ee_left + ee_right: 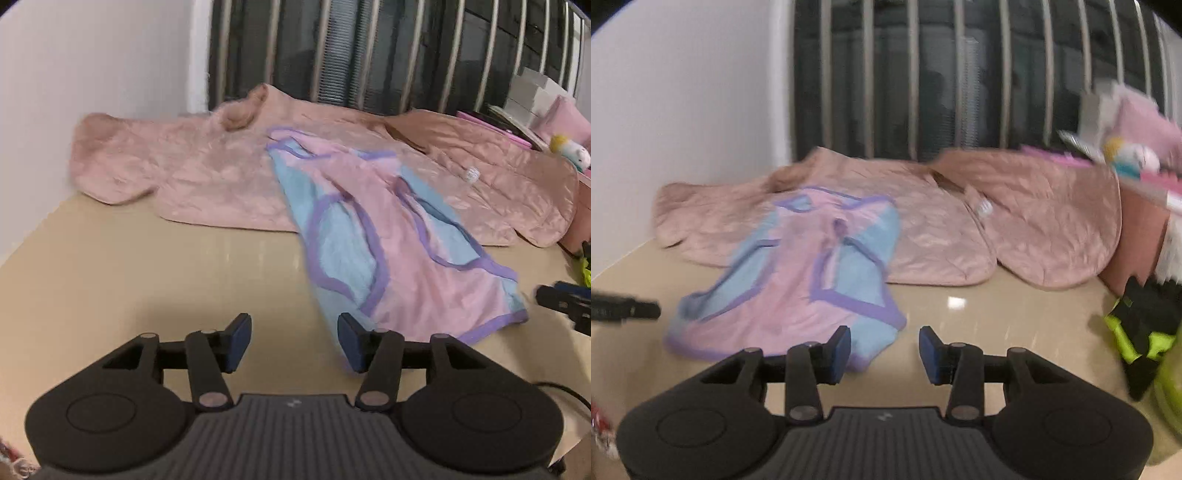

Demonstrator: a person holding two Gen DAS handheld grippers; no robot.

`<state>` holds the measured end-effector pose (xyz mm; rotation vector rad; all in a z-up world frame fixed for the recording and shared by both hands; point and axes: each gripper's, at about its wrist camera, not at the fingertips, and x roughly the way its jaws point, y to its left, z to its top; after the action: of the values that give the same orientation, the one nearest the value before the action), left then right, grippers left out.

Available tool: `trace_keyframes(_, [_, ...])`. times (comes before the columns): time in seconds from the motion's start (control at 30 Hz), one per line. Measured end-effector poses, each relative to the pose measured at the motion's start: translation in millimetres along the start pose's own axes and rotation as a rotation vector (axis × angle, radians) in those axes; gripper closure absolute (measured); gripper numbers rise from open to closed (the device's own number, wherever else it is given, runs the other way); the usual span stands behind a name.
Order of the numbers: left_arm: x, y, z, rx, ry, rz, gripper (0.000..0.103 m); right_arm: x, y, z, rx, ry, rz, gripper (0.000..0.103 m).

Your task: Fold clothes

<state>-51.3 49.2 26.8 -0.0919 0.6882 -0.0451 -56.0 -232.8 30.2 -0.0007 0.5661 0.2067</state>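
A pink and light-blue garment with purple trim [388,236] lies spread on the beige table [147,266], partly over a dusty-pink quilted jacket [192,177]. My left gripper [295,341] is open and empty just in front of the garment's near-left edge. In the right wrist view the same garment [798,280] lies ahead to the left and the jacket [1034,221] behind it. My right gripper [884,354] is open and empty at the garment's near-right corner. Each gripper's tip shows at the edge of the other's view.
A white wall stands at the left and a barred dark window [369,55] behind the table. Boxes, pink items and a plush toy [570,151] crowd the right. A black and neon-yellow object [1137,332] lies at the right edge.
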Motion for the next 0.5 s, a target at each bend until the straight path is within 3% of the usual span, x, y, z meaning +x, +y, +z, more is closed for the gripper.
trace_keyframes(0.1, [12, -5, 1, -0.016, 0.007, -0.079, 0.051, 19, 1, -2, 0.044, 0.026, -0.019, 0.064])
trace_keyframes(0.13, [16, -6, 1, -0.026, 0.01, -0.086, 0.065, 24, 0, -4, 0.054, 0.033, -0.016, 0.064])
trace_keyframes(0.17, [19, -7, 1, -0.045, 0.018, -0.087, 0.098, 29, 1, -5, 0.059, 0.043, -0.008, 0.07])
trace_keyframes(0.2, [20, -5, 2, -0.078, 0.022, -0.092, 0.098, 35, 2, -4, 0.059, 0.054, 0.002, 0.079])
trace_keyframes(0.23, [22, -3, 4, -0.112, 0.027, -0.098, 0.098, 42, 3, -2, 0.052, 0.066, 0.011, 0.101])
trace_keyframes(0.4, [1, 18, -1, -0.257, 0.001, -0.125, 0.099, 28, 22, -6, -0.047, 0.082, -0.023, 0.103])
trace_keyframes(0.5, [-29, 35, -21, -0.319, 0.011, -0.152, 0.099, -1, 20, -15, -0.031, 0.067, 0.03, 0.103])
